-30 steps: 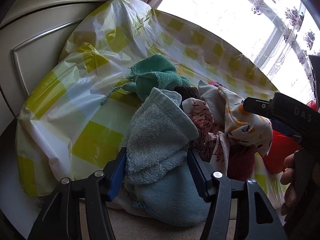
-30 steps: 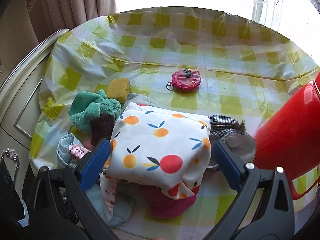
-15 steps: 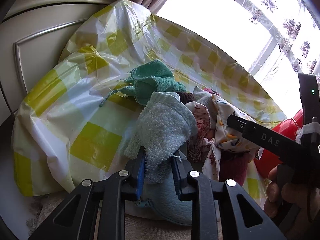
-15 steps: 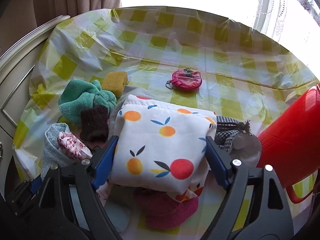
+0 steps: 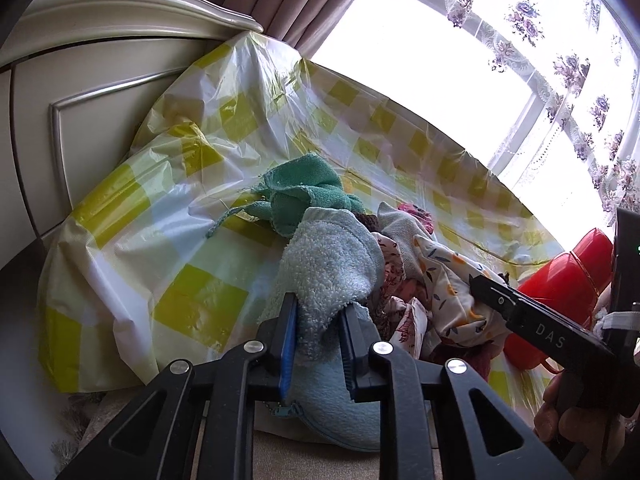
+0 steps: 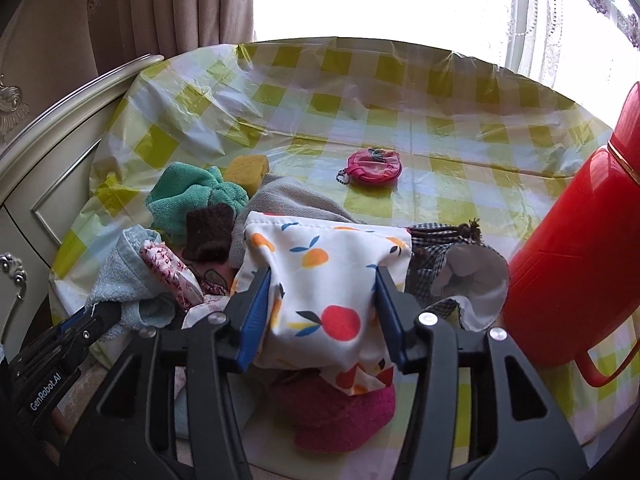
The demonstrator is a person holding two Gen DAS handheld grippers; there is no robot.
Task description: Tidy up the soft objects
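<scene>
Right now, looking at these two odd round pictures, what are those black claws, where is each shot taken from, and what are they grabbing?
There is no robot here. A person holds a hand-held gripper in each hand, and each carries a wide-angle camera looking along its two fingers, so each picture is that tool's own view.

In the left view, the left hand-held gripper is closing on a light blue towel; its pads already pinch the fabric. In the right view, the right hand-held gripper is closing around a white fruit-print pouch, which bulges between the pads.

Both belong to a pile of soft things on a yellow-checked tablecloth: a green cloth, a yellow sponge, a small pink coin purse. A red flask stands at the right.
</scene>
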